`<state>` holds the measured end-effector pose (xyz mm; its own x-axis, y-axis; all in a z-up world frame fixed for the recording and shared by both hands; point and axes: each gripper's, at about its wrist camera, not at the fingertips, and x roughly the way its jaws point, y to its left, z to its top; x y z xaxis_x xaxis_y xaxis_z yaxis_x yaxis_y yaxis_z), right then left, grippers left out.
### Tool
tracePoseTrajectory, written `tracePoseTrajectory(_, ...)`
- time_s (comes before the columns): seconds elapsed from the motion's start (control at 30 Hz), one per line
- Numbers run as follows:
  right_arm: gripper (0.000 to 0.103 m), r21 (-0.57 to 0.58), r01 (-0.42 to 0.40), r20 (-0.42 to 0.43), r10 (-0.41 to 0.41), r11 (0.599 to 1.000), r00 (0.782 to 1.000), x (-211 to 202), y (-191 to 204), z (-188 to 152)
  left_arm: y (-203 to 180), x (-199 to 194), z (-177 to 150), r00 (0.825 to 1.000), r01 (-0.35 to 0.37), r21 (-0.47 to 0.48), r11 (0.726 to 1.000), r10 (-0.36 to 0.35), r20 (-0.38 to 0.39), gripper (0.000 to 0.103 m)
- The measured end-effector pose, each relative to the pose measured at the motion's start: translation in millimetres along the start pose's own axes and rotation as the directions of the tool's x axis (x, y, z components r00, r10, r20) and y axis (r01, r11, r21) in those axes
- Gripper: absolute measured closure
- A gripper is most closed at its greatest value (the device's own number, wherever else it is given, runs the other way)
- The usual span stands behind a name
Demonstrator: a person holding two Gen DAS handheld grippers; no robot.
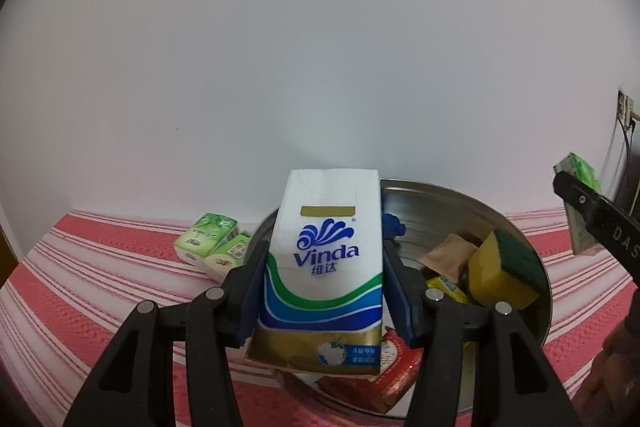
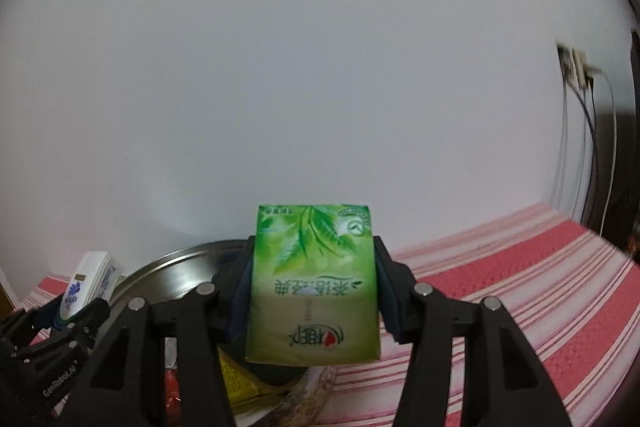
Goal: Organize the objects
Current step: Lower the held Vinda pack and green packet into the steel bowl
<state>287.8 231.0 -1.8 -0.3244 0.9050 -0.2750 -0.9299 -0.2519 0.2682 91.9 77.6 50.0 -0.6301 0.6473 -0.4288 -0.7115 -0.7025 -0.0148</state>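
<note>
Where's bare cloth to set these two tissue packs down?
Free: striped cloth right of the metal bowl, and cloth left of the two green packs. Crowded: the bowl, holding a sponge and packets.

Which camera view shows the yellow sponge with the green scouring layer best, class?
The left wrist view. There the yellow sponge with the green scouring layer lies unobstructed inside the round metal basin, both colours visible. The right wrist view shows nothing of it: the green tissue pack in the right gripper blocks the basin's contents.
</note>
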Motion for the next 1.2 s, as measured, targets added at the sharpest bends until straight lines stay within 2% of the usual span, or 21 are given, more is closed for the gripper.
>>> tracePoseTrajectory(0.27, 0.05, 0.01, -0.042, -0.069, 0.043, 0.999, 0.997, 15, -12, 2, -19, 18, 8, 0.999, 0.002, 0.035, 0.999, 0.0, -0.052, 0.047)
tracePoseTrajectory(0.37, 0.05, 0.024, -0.02, -0.109, 0.023, 0.999, 0.994, 17, -16, -9, -22, 20, 13, 0.999, 0.022, 0.031, 0.999, -0.021, -0.046, 0.047)
tracePoseTrajectory(0.47, 0.05, 0.046, -0.014, -0.163, 0.021, 0.999, 0.986, 17, -9, -24, -22, 20, 16, 0.999, 0.025, 0.047, 0.999, -0.023, -0.036, 0.047)
tracePoseTrajectory(0.6, 0.05, -0.028, -0.048, -0.197, 0.042, 0.998, 0.98, 23, 12, -30, -16, 29, 21, 0.999, 0.019, 0.045, 0.999, -0.017, -0.049, 0.047)
tracePoseTrajectory(0.73, 0.05, -0.095, -0.11, -0.262, 0.081, 0.989, 0.962, 31, 42, -36, -4, 40, 24, 0.997, -0.004, 0.018, 1.0, 0.005, -0.079, 0.047)
tracePoseTrajectory(0.83, 0.05, -0.051, -0.195, -0.335, 0.167, 0.979, 0.927, 44, 48, -37, 6, 48, 29, 0.995, -0.016, -0.003, 1.0, 0.016, -0.095, 0.047)
tracePoseTrajectory(0.9, 0.049, -0.049, -0.232, -0.382, 0.196, 0.972, 0.903, 49, 60, -37, 10, 52, 31, 0.994, -0.019, -0.005, 1.0, 0.019, -0.103, 0.047)
tracePoseTrajectory(1.03, 0.05, -0.104, -0.266, -0.408, 0.202, 0.958, 0.89, 55, 71, -34, 14, 63, 35, 0.99, -0.018, -0.009, 1.0, 0.017, -0.137, 0.047)
tracePoseTrajectory(1.2, 0.05, -0.163, -0.263, -0.391, 0.182, 0.951, 0.902, 61, 57, -24, 16, 74, 34, 0.984, 0.002, -0.004, 1.0, -0.003, -0.181, 0.047)
